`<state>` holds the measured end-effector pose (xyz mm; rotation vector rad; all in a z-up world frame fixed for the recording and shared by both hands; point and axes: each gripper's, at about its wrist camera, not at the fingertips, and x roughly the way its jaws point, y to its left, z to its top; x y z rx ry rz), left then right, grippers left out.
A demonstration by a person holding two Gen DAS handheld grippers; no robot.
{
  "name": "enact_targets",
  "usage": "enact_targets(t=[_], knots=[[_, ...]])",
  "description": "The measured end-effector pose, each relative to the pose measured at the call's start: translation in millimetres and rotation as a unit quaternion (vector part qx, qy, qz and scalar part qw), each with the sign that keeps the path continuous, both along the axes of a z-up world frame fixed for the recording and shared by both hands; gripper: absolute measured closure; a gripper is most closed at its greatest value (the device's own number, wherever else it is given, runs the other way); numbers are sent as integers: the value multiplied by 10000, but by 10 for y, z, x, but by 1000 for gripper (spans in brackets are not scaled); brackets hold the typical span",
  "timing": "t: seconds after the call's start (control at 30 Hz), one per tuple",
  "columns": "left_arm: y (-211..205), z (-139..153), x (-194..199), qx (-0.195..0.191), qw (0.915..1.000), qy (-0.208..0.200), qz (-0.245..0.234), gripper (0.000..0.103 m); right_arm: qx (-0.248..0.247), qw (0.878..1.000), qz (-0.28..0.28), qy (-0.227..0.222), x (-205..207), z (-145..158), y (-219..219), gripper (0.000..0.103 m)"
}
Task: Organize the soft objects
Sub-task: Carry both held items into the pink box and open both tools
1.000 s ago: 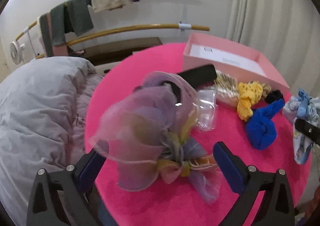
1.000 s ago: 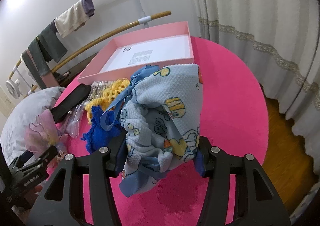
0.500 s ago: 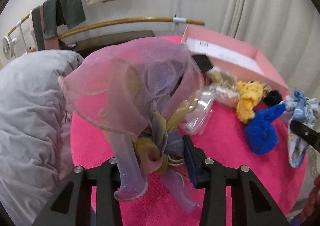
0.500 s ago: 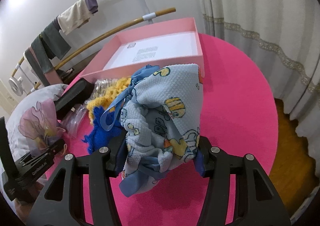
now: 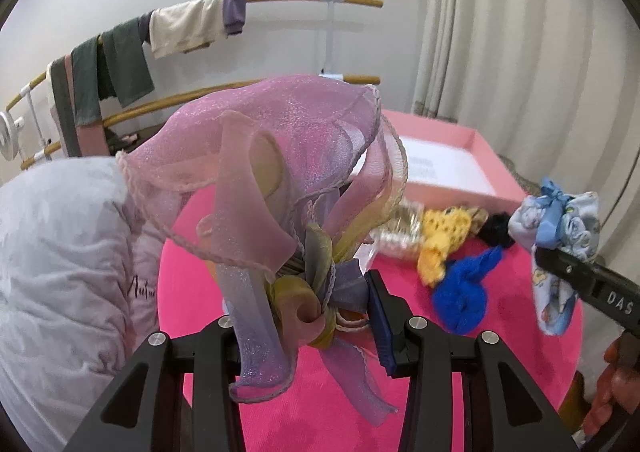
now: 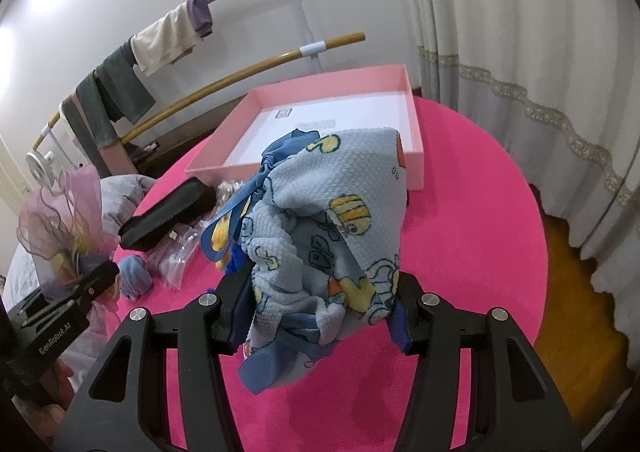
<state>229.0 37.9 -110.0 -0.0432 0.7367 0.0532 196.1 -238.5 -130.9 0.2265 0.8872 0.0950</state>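
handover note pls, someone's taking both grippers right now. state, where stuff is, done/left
Left gripper: shut on the pink organza bow, lifted off the pink table.
Right gripper: shut on the blue printed cloth, also in the air.
Pink box: nothing soft in it.
On the table near the box: yellow knit, blue knit, black scrunchie.
Left, probably: drop both held items in the box, then the rest.

Between the left fingers (image 5: pixel 378 326) sits a sheer bow (image 5: pixel 280 180) in pink, lilac and olive-yellow. Between the right fingers (image 6: pixel 400 326), a pale-blue cloth (image 6: pixel 340 220) carries yellow cartoon prints and blue ribbon trim. Beyond lies a pink box (image 6: pixel 414 140) on a magenta table (image 6: pixel 480 232).
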Motion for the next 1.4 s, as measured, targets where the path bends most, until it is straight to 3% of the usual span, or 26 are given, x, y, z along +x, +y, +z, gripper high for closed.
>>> enact_targets(t=[0.3, 0.57, 0.9, 1.2, 1.4], knots=[[-126, 485, 553, 125, 9989, -393, -215, 64, -219, 9991, 102, -337, 473, 420, -19, 52], [-375, 698, 1571, 201, 9967, -385, -683, 63, -225, 9992, 118, -304, 1323, 611, -72, 52], [-594, 478, 2710, 132, 9961, 127, -863, 63, -114, 9991, -68, 406, 2398, 187, -304, 52], [-814, 137, 3335, -44, 9927, 676, -1000, 62, -170, 9955, -111, 927, 2855, -231, -385, 52], [-904, -74, 3951, -126, 9884, 1108, -1032, 60, -283, 9926, -118, 1177, 3017, -393, -383, 51]])
